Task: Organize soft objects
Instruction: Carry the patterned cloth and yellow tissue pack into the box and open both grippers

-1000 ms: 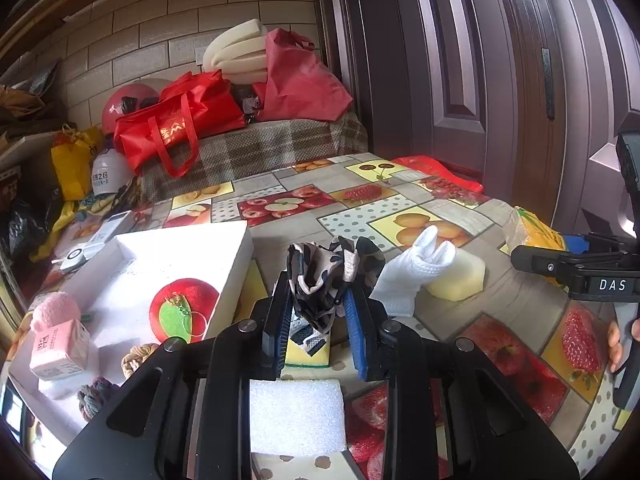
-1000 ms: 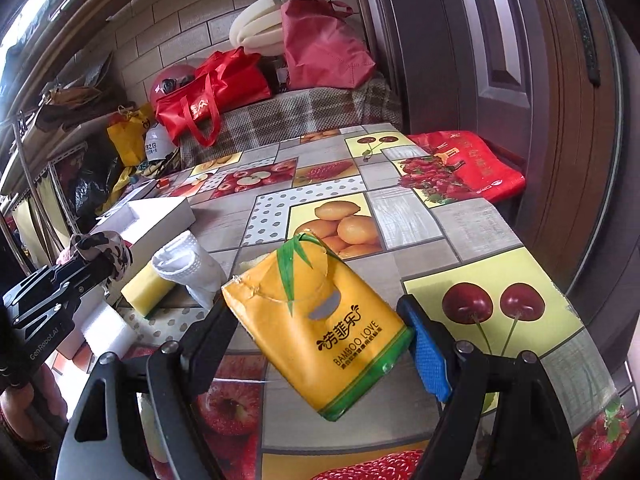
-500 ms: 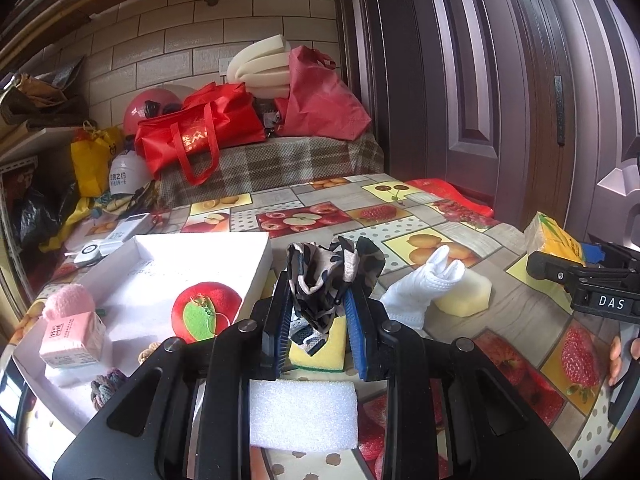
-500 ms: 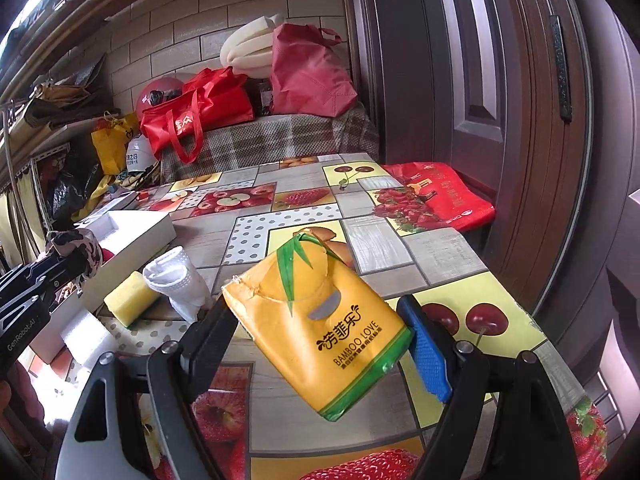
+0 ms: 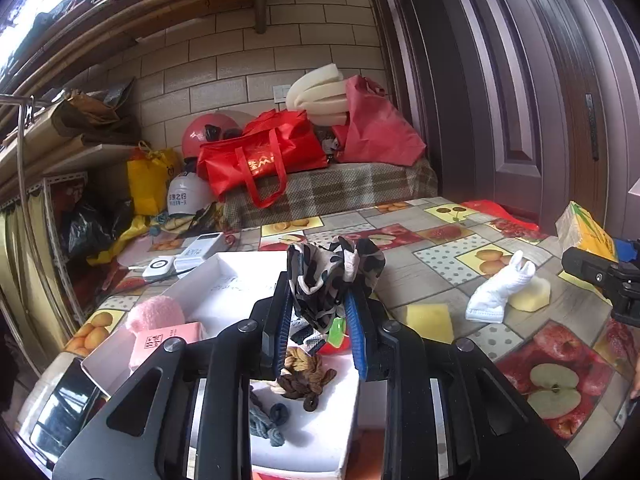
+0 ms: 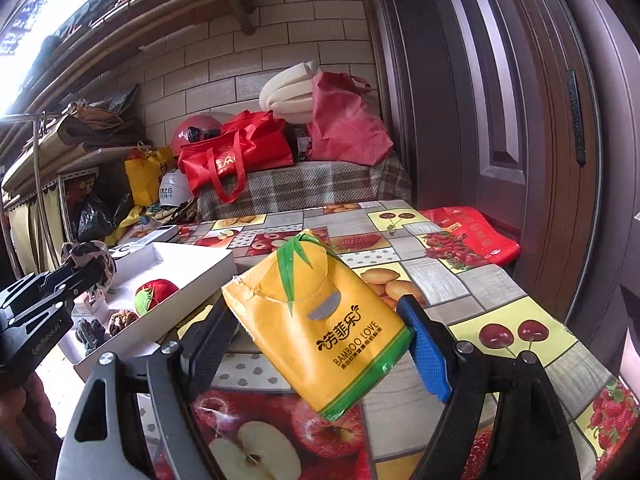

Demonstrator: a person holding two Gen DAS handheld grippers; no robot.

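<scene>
My left gripper (image 5: 320, 320) is shut on a black-and-white patterned cloth (image 5: 332, 276) and holds it above the white box (image 5: 224, 276). The box holds a pink fluffy item (image 5: 156, 312), brown knotted ties (image 5: 304, 376), dark ties (image 5: 268, 420) and a red plush apple (image 6: 156, 292). My right gripper (image 6: 320, 332) is shut on a yellow tissue pack (image 6: 320, 320), held above the table to the right of the box. The pack also shows in the left wrist view (image 5: 588, 232). A white glove (image 5: 500, 292), a yellow sponge (image 5: 430, 316) and a pale sponge (image 5: 530, 296) lie on the table.
The table has a fruit-print cloth (image 6: 460, 276). A red bag (image 6: 472, 236) lies at its right edge by the brown door (image 6: 520, 120). Small white devices (image 5: 180, 256) sit behind the box. Red bags and helmets are piled on a plaid bench (image 5: 328, 188) beyond.
My left gripper has moved left and up with the cloth and is now over the white box. My right gripper has risen and shifted left, toward the box, with the tissue pack.
</scene>
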